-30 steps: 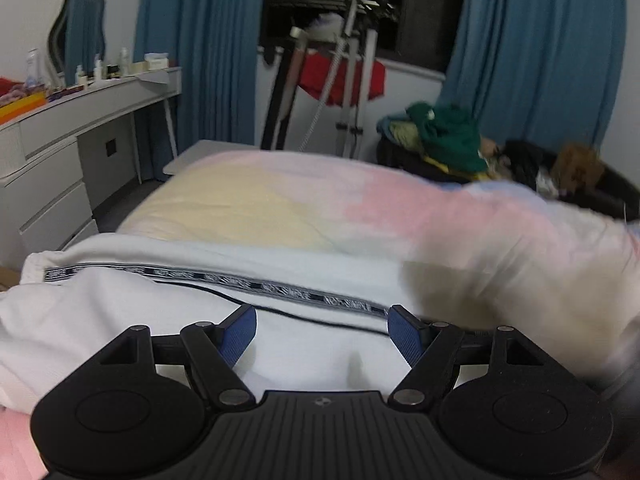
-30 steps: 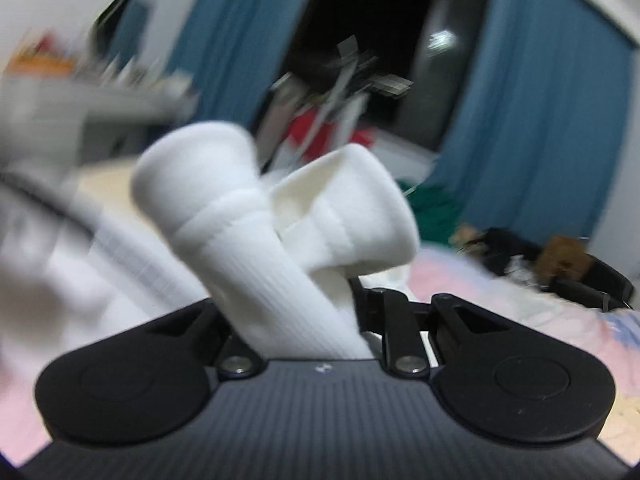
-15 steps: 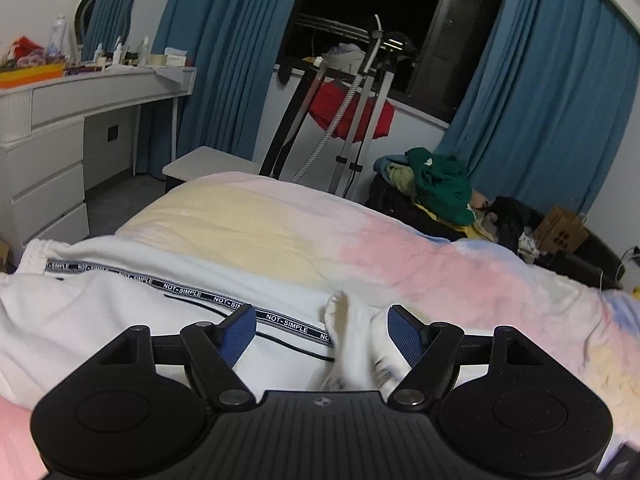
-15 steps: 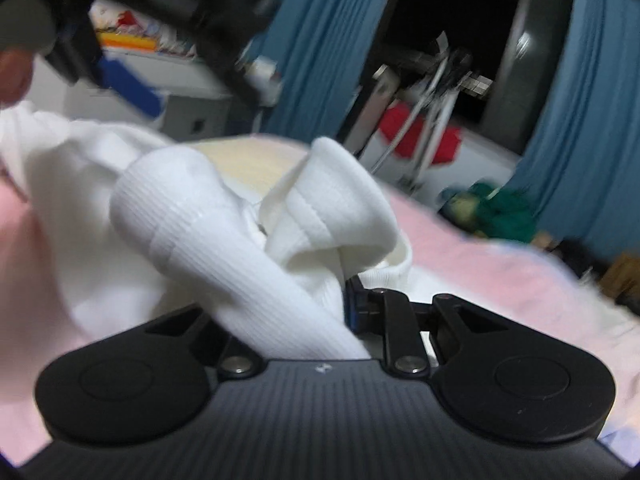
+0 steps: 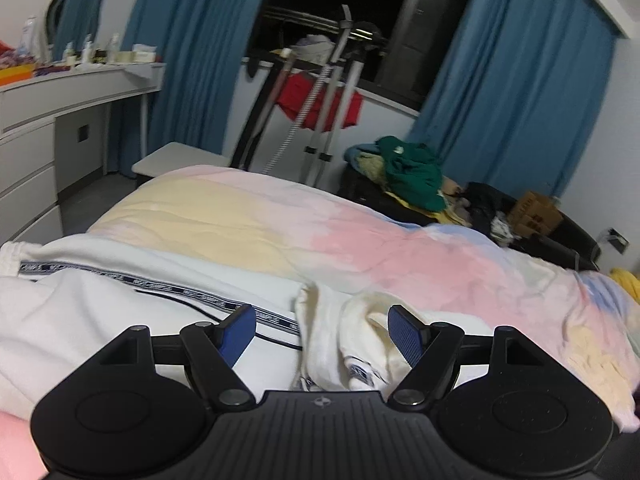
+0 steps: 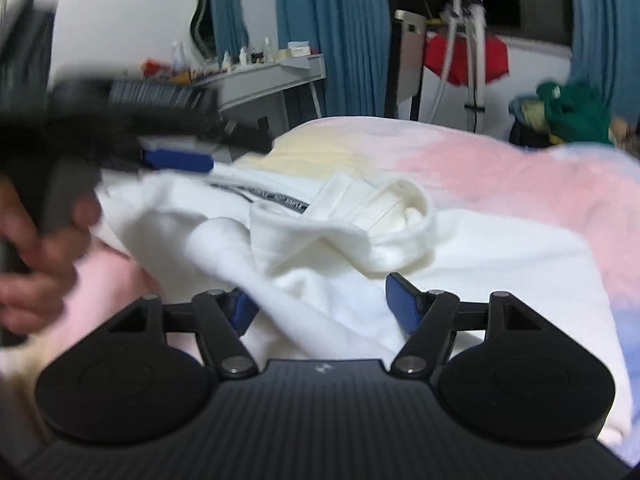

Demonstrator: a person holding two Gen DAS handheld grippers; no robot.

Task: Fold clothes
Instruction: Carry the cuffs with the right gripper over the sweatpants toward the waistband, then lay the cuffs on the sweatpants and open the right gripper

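White trousers with a black lettered side stripe (image 5: 100, 312) lie on the pastel bed cover (image 5: 400, 248). Their ribbed leg cuffs (image 6: 376, 220) lie bunched on top of the white cloth, just ahead of my right gripper (image 6: 322, 304), which is open with cloth lying loosely between its blue pads. My left gripper (image 5: 322, 334) is open over the trousers; the cuffs (image 5: 352, 336) lie between its fingers. In the right wrist view the left gripper (image 6: 176, 160) shows blurred at the left, held by a hand (image 6: 36, 272).
A white dresser (image 5: 48, 128) with bottles stands at the left. A drying rack with a red garment (image 5: 320, 100) stands by the dark window. A pile of clothes with a green top (image 5: 412, 168) and a cardboard box (image 5: 536, 212) lie beyond the bed.
My right gripper was shut on the cuffs, carried them leftward onto the trousers, then opened and let them drop. The cuffs now lie between the left gripper's fingers.
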